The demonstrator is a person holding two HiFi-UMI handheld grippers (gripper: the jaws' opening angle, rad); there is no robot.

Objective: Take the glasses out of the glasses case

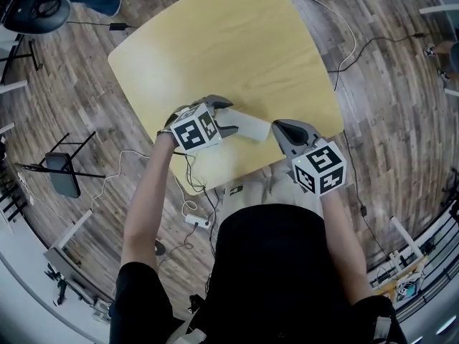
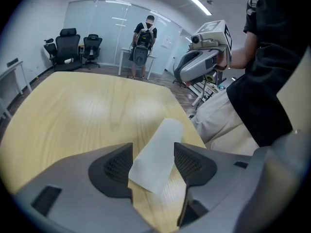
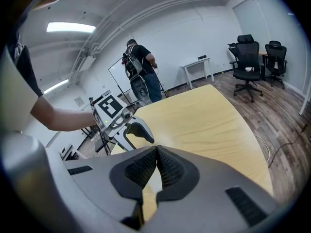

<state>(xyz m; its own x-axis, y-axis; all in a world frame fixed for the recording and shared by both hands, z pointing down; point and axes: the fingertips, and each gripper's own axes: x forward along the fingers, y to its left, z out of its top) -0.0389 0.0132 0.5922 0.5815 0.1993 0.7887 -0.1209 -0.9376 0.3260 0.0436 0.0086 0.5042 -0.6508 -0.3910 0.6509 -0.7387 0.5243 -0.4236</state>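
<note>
A pale, closed glasses case (image 1: pixel 249 127) lies flat on the light wooden table (image 1: pixel 215 41), close to its near edge. My left gripper (image 1: pixel 226 117) stands open over the case's left end. In the left gripper view the case (image 2: pixel 156 157) runs between the two dark pads (image 2: pixel 114 166) without being pressed. My right gripper (image 1: pixel 281 130) is shut with nothing in it, and its tips hang just off the case's right end. In the right gripper view the closed pads (image 3: pixel 167 171) hide most of the case. The left gripper (image 3: pixel 138 130) shows beyond them.
The table's near edge (image 1: pixel 251 170) runs right by the person's lap. Cables and a power strip (image 1: pixel 197 221) lie on the wood floor. A stand (image 1: pixel 61 170) is at the left. Office chairs (image 2: pixel 73 47) and a person with a backpack (image 2: pixel 143 40) are far off.
</note>
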